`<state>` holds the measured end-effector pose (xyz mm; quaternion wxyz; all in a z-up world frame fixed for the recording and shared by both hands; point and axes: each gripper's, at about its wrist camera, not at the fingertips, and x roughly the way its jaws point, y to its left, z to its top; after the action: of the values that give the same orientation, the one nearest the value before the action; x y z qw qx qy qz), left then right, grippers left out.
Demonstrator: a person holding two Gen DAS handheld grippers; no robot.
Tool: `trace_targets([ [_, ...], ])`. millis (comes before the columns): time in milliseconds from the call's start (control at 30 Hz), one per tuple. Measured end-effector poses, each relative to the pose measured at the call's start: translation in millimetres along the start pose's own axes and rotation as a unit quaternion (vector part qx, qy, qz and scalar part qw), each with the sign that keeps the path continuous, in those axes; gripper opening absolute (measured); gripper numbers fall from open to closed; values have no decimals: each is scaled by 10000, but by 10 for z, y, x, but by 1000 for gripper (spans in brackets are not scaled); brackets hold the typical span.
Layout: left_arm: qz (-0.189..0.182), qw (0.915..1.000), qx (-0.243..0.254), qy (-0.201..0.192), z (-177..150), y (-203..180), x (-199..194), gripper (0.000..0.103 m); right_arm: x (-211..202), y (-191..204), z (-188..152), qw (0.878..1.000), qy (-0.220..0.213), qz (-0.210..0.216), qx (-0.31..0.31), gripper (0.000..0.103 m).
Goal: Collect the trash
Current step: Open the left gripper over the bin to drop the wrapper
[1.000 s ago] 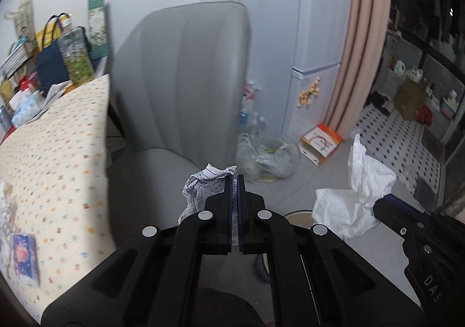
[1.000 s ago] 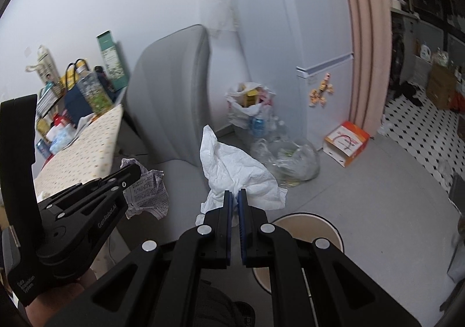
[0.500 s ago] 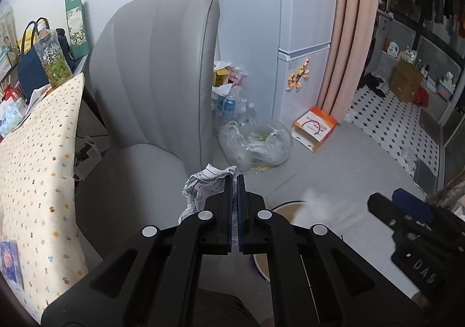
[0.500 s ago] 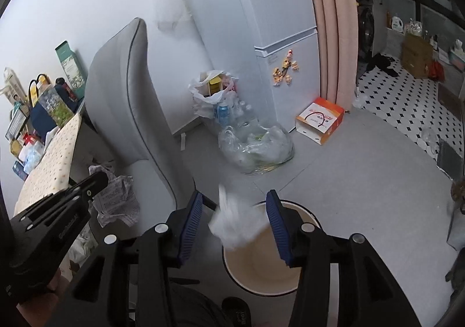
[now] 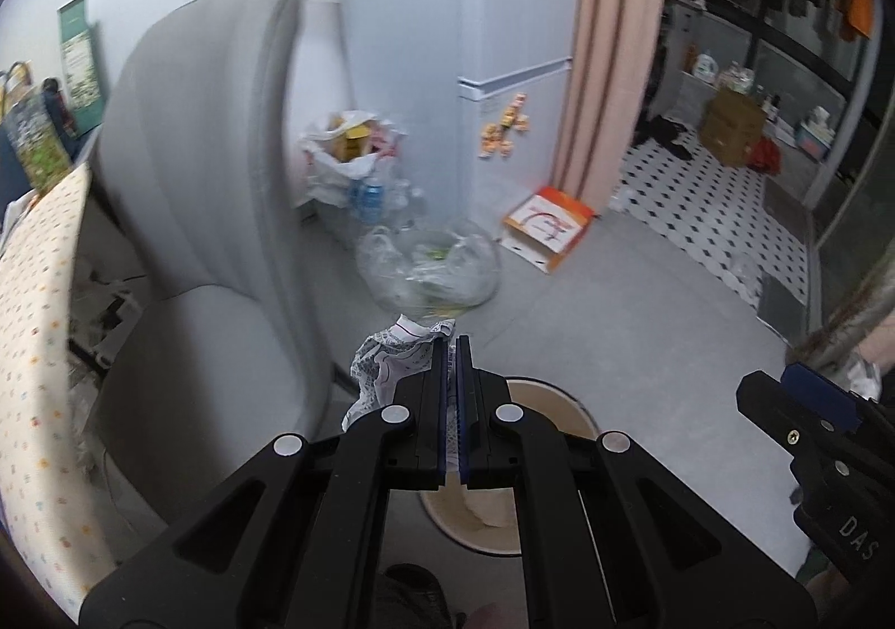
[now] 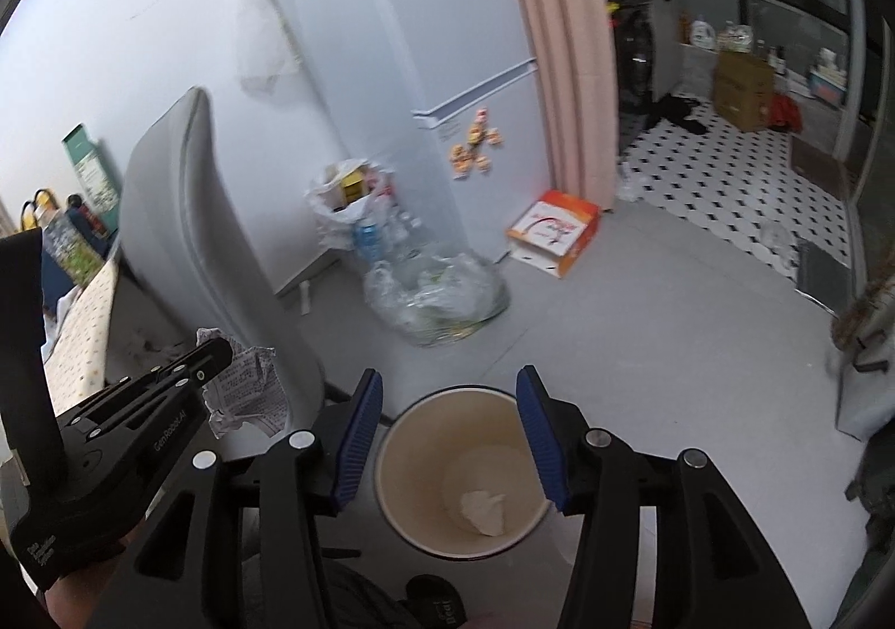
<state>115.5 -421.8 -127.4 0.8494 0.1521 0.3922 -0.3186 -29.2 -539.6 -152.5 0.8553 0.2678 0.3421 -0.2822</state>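
My left gripper is shut on a crumpled printed paper and holds it just above and left of the round beige bin. In the right wrist view the left gripper and its paper sit left of the bin. My right gripper is open and empty directly over the bin. A white tissue wad lies on the bin's bottom.
A grey chair stands at the left beside a dotted tablecloth. A clear plastic bag, a white bag of bottles and an orange box sit on the floor by the fridge.
My right gripper opened over the bin and the white tissue dropped into it. My left gripper, still holding the printed paper, moved right, away from the table and toward the bin.
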Motion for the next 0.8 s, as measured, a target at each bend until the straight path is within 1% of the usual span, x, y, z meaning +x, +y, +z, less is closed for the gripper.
trace_targets([
  [167,-318,9993,184,57,-11,-278,41,4,-80,-211,-75,9997,-5,-195,147,53],
  [200,-331,9992,198,78,-14,-307,48,11,-85,-241,-83,9996,-3,-214,179,54],
  [233,-343,9992,189,117,-12,-306,62,22,-96,-271,-94,9995,-17,-242,214,56],
  [267,-388,9990,123,180,-13,-295,79,50,-99,-287,-97,9994,-30,-262,235,60],
  [300,-450,9988,36,168,-17,-270,66,60,-98,-297,-93,9993,-43,-275,250,62],
  [333,-461,9989,-4,125,-20,-254,48,60,-95,-301,-85,9993,-48,-270,254,63],
  [433,-321,9994,-49,99,-21,-154,-6,60,-94,-258,-79,9996,-64,-198,215,65],
  [467,-274,9996,-85,83,-15,-116,-28,61,-99,-227,-73,9997,-75,-156,195,65],
  [567,-236,9994,-241,-36,-23,20,-134,72,-123,-140,-52,9998,-126,-43,143,68],
  [667,-182,9993,-282,-160,-34,119,-244,73,-188,-64,-57,9998,-176,2,85,69],
  [733,-134,9991,-333,-218,-48,172,-301,73,-231,-25,-59,9998,-201,5,53,71],
  [800,-61,9986,-415,-314,-59,262,-397,75,-279,48,-57,9997,-256,14,-19,78],
])
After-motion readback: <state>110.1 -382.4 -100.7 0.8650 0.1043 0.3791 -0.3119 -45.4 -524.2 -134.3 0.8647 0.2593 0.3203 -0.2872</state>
